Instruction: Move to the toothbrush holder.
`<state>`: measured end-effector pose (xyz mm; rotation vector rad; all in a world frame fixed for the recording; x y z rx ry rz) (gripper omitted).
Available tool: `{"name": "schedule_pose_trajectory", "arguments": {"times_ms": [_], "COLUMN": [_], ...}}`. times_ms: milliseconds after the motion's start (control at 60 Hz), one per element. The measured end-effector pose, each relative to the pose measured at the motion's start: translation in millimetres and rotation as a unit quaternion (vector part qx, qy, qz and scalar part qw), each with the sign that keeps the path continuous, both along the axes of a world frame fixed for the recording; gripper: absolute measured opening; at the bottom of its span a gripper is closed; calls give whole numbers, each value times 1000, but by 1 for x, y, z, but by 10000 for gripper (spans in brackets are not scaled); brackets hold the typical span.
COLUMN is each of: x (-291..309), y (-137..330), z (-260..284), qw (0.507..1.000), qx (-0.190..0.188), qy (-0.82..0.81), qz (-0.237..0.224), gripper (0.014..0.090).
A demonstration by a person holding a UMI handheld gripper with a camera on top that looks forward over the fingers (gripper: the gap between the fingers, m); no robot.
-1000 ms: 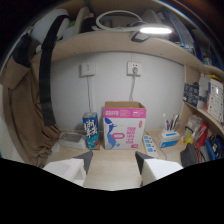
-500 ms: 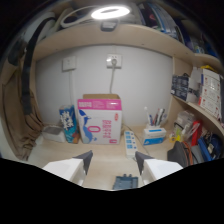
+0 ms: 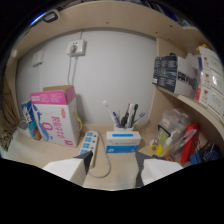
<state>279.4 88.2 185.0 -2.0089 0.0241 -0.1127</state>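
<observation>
And here's the claw [image 3: 114,167], its two pale fingers spread apart with nothing between them but bare desk [image 3: 120,176]. It's empty, and it points straight ahead at the target. The toothbrush holder [image 3: 122,141] sits just beyond the fingertips, slightly toward the right finger: a white and blue box standing on the desk close to the back wall [image 3: 120,75]. Several brushes and pen-like sticks [image 3: 125,116] poke up out of its top, roughly five or six, though they overlap too much for a firm count. They stand upright, handles fanned out, easy to pluck.

Left of the holder lies one white power strip [image 3: 89,146], running lengthways toward the claw, its cable looping across the desk between the fingers. That cable is likely why the strip sits below the single wall socket [image 3: 76,47], where a plug is seated with its cord dropping down. Further left, one pink and white carton [image 3: 54,116] stands upright, with one blue packet [image 3: 29,120] tucked behind it.

On the right, a shelf [image 3: 192,102] carries dark printed cards or packets; the count is unclear. Below it sits a cluttered heap of clear bags with yellow and red items [image 3: 172,137].

My read: the approach is nearly done, with only a short forward glide remaining.
</observation>
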Motion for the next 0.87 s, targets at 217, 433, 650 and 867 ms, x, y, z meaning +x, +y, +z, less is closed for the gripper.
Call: {"name": "schedule_pose_trajectory", "arguments": {"times_ms": [217,433,650,867], "x": [39,56,58,58], "y": [80,152,176,177], "z": [-13,-23,-30,-31], "qw": [1000,999,999,999], "qx": [3,9,5,7], "qy": [3,6,8,16], "qz": [20,32,37,34], "gripper": [863,870,865,868]}}
